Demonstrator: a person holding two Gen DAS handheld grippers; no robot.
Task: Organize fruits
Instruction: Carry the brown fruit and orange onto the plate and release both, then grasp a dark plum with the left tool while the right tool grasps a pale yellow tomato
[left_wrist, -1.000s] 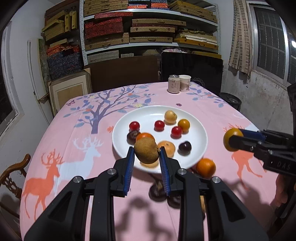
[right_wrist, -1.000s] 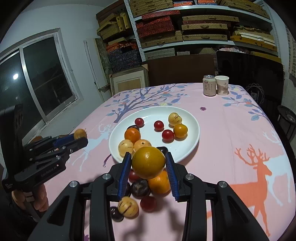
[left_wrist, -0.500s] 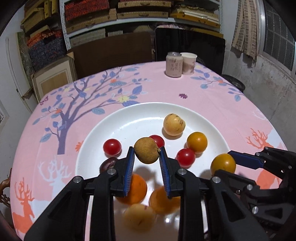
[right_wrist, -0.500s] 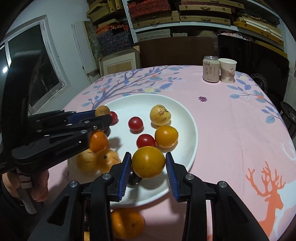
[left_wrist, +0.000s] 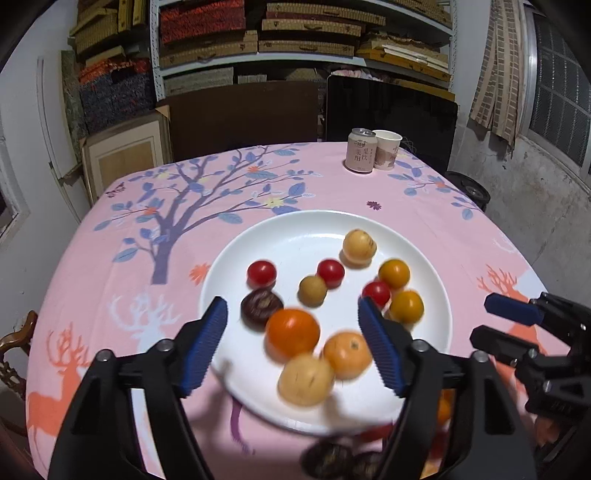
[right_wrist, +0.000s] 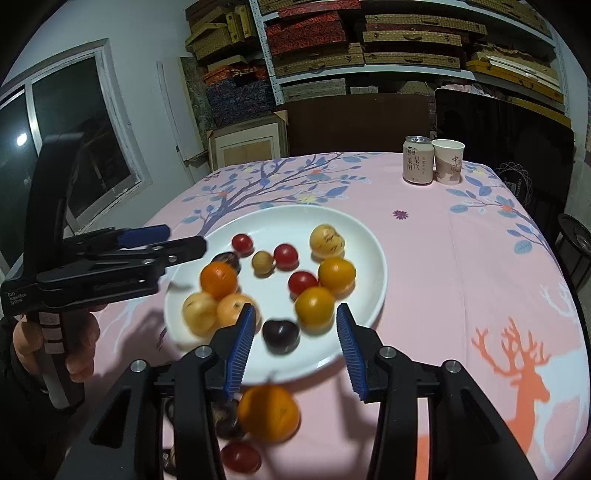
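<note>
Right wrist view: both the left hand-held gripper (right_wrist: 181, 240) and the right hand-held gripper (right_wrist: 293, 341) are opening with nothing pinched, their fruit now on the white plate (right_wrist: 373, 258). Next, approach the orange (right_wrist: 267, 413) at 6 o'clock squarely, closing gently. The can (right_wrist: 417, 159) bears Chinese characters.

glossy white ceramic-looking plate (left_wrist: 424, 258) mid-frame on a matt printed pink cloth (left_wrist: 110, 277), shiny metal can (left_wrist: 361, 150) and paper cup (left_wrist: 386, 149) upper right
</note>
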